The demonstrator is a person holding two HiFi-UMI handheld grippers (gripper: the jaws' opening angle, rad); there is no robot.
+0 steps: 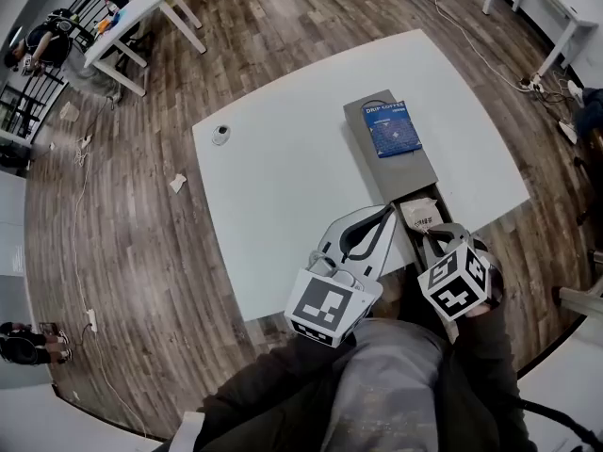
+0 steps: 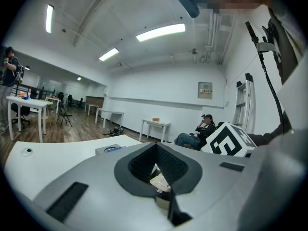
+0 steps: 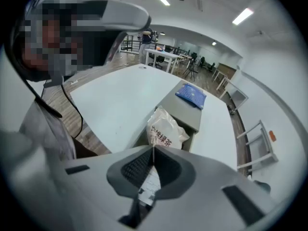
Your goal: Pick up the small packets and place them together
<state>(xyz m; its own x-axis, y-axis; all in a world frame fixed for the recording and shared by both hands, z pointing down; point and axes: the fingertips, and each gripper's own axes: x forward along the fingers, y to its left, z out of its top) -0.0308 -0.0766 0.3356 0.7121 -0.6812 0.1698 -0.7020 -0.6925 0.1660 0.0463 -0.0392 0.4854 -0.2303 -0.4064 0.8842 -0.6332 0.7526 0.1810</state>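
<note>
While both grippers sit at the near edge of the white table (image 1: 283, 158), just ahead of the person's grey-clad torso (image 1: 396, 384), state is as follows.

Right gripper (image 3: 153, 149): jaws clamped together on the edge of a white packet (image 3: 163, 128) with red print. The bag sticks out past the tips, crumpled and slack. Head view puts that packet at the open near end of the long grey box (image 1: 419, 169), with the right gripper angled steeply down at it. Can't tell whether the packet is clear of the opening or touching what's inside.

Left gripper (image 2: 156, 144): jaws closed tip to tip, nothing pinched between them. It lies close to level, just left of the right gripper, with its tips by the box's near left corner.

Farther along, the box's flat grey top carries a blue packet (image 1: 393, 128) labelled DRIP COFFEE on its far half, well apart from the white packet. The box runs near to far on the right part of the table.

Left of the box there is bare tabletop, then a small round object (image 1: 220, 135) near the table's far left edge.

Beyond the table: wood floor (image 1: 141, 234), a cable (image 1: 79, 215) trailing across it, and another white table (image 1: 141, 12) far left with a person (image 1: 42, 43) beside it.
</note>
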